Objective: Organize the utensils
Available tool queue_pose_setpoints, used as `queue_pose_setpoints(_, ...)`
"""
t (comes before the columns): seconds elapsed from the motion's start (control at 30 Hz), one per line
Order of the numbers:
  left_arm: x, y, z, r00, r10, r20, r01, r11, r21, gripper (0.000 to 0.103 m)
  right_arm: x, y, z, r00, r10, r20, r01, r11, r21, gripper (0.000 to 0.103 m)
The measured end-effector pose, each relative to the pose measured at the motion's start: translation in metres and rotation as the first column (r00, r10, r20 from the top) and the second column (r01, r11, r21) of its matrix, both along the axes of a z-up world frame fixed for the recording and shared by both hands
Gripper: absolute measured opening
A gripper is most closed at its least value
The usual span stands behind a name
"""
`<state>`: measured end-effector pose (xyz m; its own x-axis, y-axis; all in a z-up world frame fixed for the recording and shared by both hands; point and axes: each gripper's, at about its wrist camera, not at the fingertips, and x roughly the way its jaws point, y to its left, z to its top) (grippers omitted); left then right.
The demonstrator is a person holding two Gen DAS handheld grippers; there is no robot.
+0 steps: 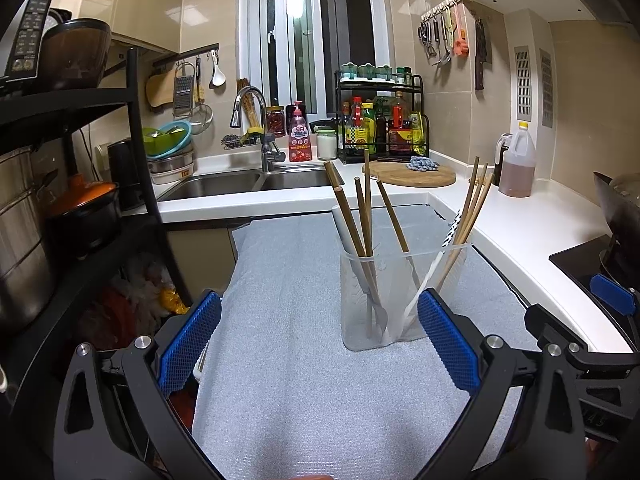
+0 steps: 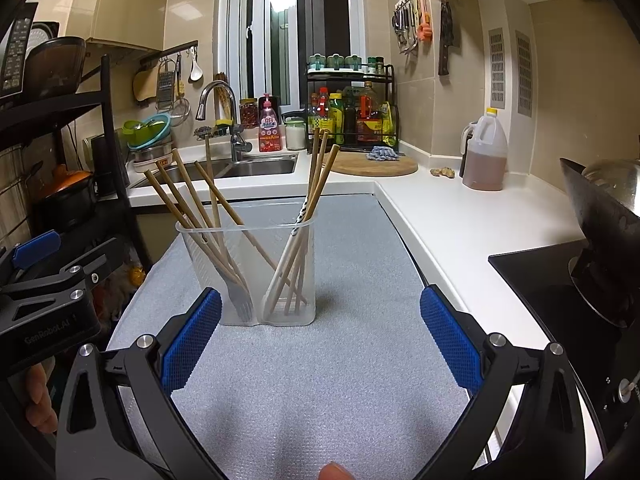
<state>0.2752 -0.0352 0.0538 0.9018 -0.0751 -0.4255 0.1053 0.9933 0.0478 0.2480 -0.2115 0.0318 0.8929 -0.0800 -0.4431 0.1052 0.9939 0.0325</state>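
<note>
A clear plastic two-compartment utensil holder stands upright on the grey textured mat. Wooden-handled forks fill its left compartment; chopsticks and a white striped-handled utensil lean in the right one. In the left wrist view the same handles rise from the holder. My left gripper is open, just short of the holder, nothing between its blue pads. My right gripper is open too, empty, a little nearer than the holder.
A white counter runs along the right with an oil jug, a round wooden board and a wok on a black hob. A sink and spice rack lie behind. A black shelf rack stands left.
</note>
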Motion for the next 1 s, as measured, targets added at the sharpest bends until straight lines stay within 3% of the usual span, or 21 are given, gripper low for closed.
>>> queue_pose_setpoints(1.0,-0.0011,-0.0011,-0.0042,1.0,0.009,0.001,-0.009,1.0,-0.006,0.095,0.0002,-0.0002,-0.0026,1.0,0.002,-0.011,-0.002,1.0,0.005,0.098)
